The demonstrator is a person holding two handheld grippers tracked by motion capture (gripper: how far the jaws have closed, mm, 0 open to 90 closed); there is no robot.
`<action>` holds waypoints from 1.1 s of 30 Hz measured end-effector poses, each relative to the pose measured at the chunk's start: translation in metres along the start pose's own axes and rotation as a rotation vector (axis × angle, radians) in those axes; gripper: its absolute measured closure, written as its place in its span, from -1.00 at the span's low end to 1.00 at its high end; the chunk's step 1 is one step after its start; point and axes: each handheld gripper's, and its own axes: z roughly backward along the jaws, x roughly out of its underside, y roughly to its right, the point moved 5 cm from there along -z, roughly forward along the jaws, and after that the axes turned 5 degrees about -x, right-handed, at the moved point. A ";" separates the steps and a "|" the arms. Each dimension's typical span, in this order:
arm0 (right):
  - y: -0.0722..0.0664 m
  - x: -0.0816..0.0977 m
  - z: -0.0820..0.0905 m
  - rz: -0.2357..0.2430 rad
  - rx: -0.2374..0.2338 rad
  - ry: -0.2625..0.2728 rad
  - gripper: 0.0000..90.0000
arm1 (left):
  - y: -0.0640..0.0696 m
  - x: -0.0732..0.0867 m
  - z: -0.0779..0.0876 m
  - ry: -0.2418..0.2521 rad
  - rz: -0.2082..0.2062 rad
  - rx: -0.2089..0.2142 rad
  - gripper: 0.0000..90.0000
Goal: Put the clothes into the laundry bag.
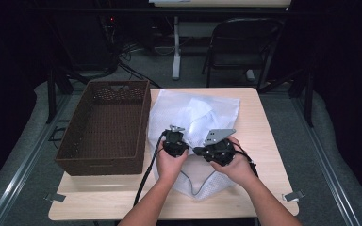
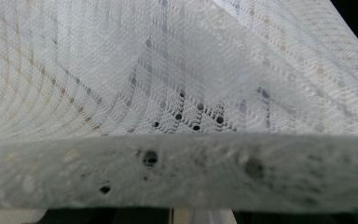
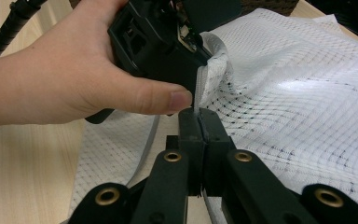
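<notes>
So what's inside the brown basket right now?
The brown basket looks empty: bare woven floor in the high view. Its near wall hides the closest strip of floor. The white mesh bag lies beside it on the table.

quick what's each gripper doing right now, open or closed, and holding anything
Left gripper: closed on the white mesh bag.
Right gripper: jaws closed, pinching the same bag's edge.

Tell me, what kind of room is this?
Probably a lab or workshop set up for recording. A small wooden table stands among dark curtains, with a folding chair and loose cables on the floor behind it.
</notes>
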 end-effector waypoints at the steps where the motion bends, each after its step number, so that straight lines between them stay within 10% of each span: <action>1: 0.000 0.000 0.000 -0.001 0.001 0.002 0.98 | 0.000 0.000 -0.001 0.004 0.004 -0.001 0.87; 33: 0.002 0.003 -0.003 -0.009 -0.001 -0.007 0.99 | -0.004 -0.008 -0.021 0.050 0.038 -0.049 0.87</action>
